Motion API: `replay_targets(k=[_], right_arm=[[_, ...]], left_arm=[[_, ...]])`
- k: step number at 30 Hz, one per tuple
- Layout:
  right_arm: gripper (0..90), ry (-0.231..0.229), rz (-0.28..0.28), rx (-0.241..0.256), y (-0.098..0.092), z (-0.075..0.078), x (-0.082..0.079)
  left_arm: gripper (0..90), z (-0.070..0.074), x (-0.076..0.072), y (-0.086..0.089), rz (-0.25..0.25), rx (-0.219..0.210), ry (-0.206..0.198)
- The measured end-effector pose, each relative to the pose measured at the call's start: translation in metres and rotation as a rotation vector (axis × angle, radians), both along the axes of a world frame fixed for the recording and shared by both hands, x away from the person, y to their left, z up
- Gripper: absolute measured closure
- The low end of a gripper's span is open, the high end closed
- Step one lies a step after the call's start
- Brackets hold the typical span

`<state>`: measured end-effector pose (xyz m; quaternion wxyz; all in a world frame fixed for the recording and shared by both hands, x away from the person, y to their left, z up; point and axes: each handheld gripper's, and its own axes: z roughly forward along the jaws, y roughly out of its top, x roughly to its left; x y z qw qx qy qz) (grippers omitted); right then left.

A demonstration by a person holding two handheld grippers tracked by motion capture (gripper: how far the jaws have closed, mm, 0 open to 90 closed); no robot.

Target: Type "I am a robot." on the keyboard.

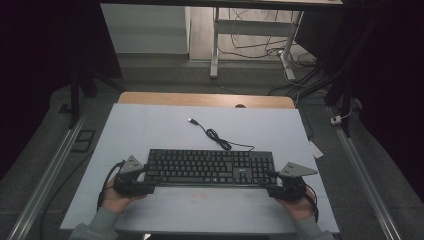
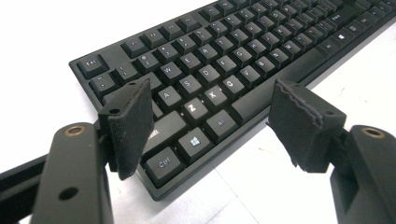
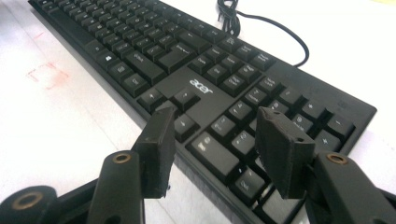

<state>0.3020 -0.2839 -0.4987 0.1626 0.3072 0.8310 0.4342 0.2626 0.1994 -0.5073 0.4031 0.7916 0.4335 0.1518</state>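
White tabletop (image 1: 150, 130) carried a long black plastic keyboard (image 1: 210, 167) lying crosswise, its long axis running from one gripper to the other. At its Ctrl end, the left gripper (image 2: 210, 121) stood released, jaws spread over the near corner. At the number-pad end, the right gripper (image 3: 212, 140) also gaped, astride the front edge. Its thin black cable (image 1: 220, 140) trailed away beyond both.

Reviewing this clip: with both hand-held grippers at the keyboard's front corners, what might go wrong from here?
1. The left hand-held gripper is open over the Ctrl corner of the keyboard; closing there may press keys rather than grip the edge.
2. The right hand-held gripper straddles the numpad corner likewise, so uneven grips could tilt the board.
3. The loose cable with its USB plug may drag or snag.
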Motion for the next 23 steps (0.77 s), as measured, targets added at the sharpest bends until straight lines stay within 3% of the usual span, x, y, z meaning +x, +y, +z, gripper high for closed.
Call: replay_targets(k=[23], right_arm=[[46.8, -0.004, 0.018, -0.015, 0.0024, -0.0023, -0.001]], left_arm=[[30.5, -0.0003, 0.0007, 0.0036, 0.0, -0.005, -0.005]])
